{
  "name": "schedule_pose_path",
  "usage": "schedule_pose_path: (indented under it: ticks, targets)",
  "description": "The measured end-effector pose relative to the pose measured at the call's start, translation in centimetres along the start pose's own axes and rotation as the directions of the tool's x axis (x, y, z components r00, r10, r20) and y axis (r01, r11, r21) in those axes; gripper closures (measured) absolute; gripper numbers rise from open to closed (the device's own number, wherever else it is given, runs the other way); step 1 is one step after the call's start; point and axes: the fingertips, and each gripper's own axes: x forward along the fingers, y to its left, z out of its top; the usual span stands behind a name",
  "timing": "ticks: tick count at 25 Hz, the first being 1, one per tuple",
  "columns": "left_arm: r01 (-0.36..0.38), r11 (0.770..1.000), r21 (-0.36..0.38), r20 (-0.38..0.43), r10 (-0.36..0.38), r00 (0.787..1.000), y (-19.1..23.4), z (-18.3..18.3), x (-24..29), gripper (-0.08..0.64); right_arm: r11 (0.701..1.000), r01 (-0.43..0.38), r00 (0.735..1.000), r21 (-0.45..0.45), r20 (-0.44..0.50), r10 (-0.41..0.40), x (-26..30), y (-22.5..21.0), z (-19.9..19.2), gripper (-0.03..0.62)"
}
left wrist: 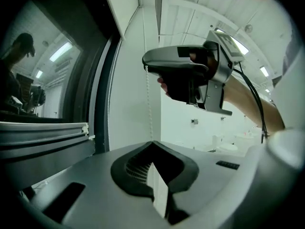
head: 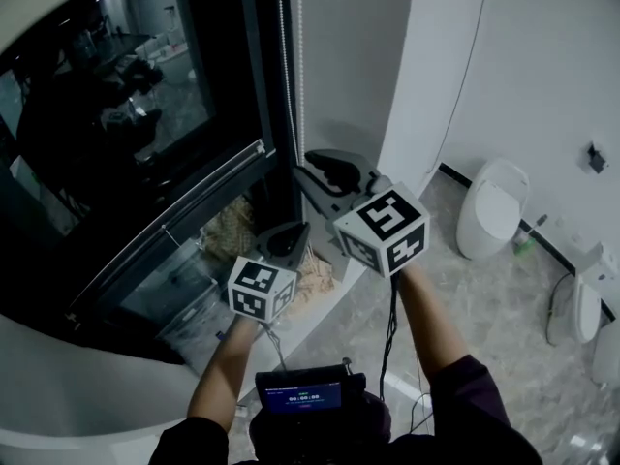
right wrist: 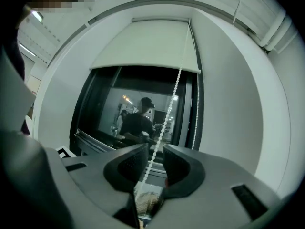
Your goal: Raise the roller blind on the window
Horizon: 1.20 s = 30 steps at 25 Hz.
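The white roller blind [right wrist: 147,44] covers only the top of the dark window [head: 116,134]. Its white bead chain [right wrist: 167,116] hangs down the window's right side and runs between the jaws of my right gripper [right wrist: 155,149], which stand apart without pressing on it, so that gripper is open. In the head view the right gripper [head: 327,170] is held up at the chain [head: 284,66], with the left gripper [head: 288,238] just below it. The chain [left wrist: 148,104] drops straight into the tip of the left gripper [left wrist: 152,144], whose jaws are shut on it.
A white wall column [head: 407,76] stands right of the window frame. A white toilet [head: 492,206] and another white fixture [head: 586,303] stand on the marble floor at right. A small screen device [head: 302,393] and cables hang at my chest. A person is reflected in the glass.
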Motion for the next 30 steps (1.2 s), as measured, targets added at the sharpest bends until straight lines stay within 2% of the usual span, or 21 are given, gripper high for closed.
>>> schedule_pose_path:
  ticks: [5, 6, 8, 11, 15, 18, 24, 30]
  targets:
    - [0.010, 1.000, 0.000, -0.011, -0.010, 1.000, -0.5, -0.7, 0.0, 0.549, 0.999, 0.032, 0.999, 0.003, 0.037, -0.032, 0.2, -0.5, 1.9, 0.524]
    - [0.011, 1.000, -0.003, -0.015, -0.011, 1.000, -0.6, -1.0, 0.0, 0.549, 0.999, 0.037, 0.999, 0.007, 0.036, -0.037, 0.2, -0.5, 1.9, 0.559]
    - [0.017, 1.000, -0.010, -0.033, -0.017, 0.999, -0.7, -1.8, 0.0, 0.549, 0.999, 0.038, 0.999, 0.015, 0.024, -0.039, 0.1, -0.5, 1.2, 0.581]
    - [0.027, 0.999, -0.026, -0.064, -0.029, 0.998, -1.0, -3.1, -0.4, 0.549, 0.997, 0.069, 0.998, -0.022, -0.001, -0.069, -0.2, -0.3, -0.5, 0.584]
    - [0.057, 0.996, -0.071, -0.037, -0.060, 0.997, -1.1, -3.2, -1.3, 0.548, 0.994, 0.095, 0.995, -0.049, -0.006, -0.095, -0.8, -0.3, -2.3, 0.584]
    - [0.071, 0.995, -0.071, 0.018, -0.070, 0.997, -0.9, -1.0, -2.0, 0.548, 0.994, 0.093, 0.994, -0.058, -0.052, -0.096, -0.6, 0.0, -4.8, 0.584]
    - [0.064, 0.997, -0.041, 0.146, -0.057, 0.988, 0.6, 6.0, -3.1, 0.546, 0.997, 0.068, 0.990, -0.041, -0.124, -0.073, -0.4, 1.4, -10.2, 0.584]
    - [0.053, 0.999, 0.000, 0.211, -0.052, 0.976, 1.1, 11.4, -2.6, 0.546, 0.999, 0.034, 0.985, -0.003, -0.170, -0.034, -0.2, 3.7, -13.9, 0.584]
